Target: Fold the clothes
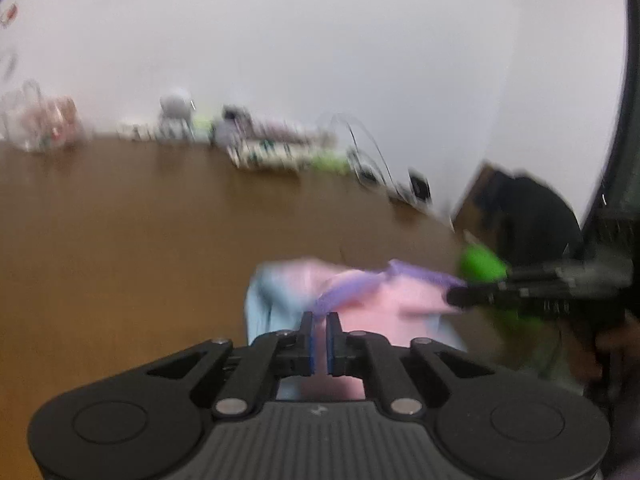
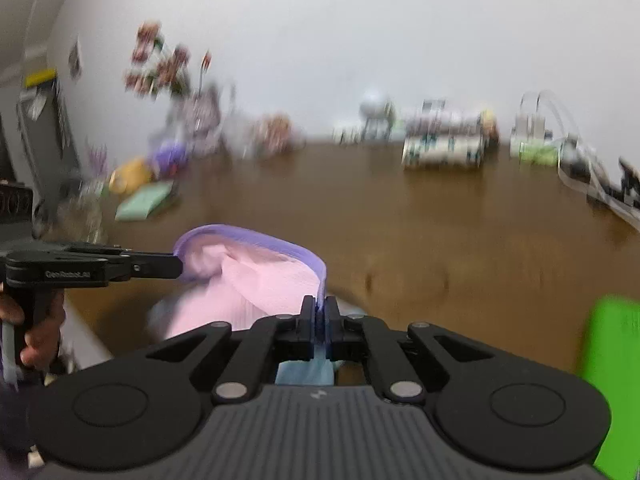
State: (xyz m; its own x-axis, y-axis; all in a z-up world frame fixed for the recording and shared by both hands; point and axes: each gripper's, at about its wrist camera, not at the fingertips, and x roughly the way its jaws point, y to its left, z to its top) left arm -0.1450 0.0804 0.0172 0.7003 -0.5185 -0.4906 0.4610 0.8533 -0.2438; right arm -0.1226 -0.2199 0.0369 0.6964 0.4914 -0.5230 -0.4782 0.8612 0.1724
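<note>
Both grippers hold the same garment, a small pink and pale-blue knitted piece with a purple ribbed band (image 2: 256, 280), lifted just above the brown wooden table (image 2: 440, 232). In the left wrist view the left gripper (image 1: 320, 320), at lower centre, has its blue-padded jaws nearly together on the purple band; the right gripper (image 1: 456, 294) reaches in from the right of the frame and meets the far end of that band. In the right wrist view the right gripper (image 2: 319, 312) is pinched tight on the band at lower centre, and the left gripper (image 2: 180, 266) comes in from the left edge, biting the band's other end. The band arches between them, the pink cloth sagging below. The frames are blurred, so the garment type cannot be told. The step in hand looks like spreading the piece by its edge; the next move likely calls for drawing the band taut and laying the cloth flat on the table before any fold
</note>
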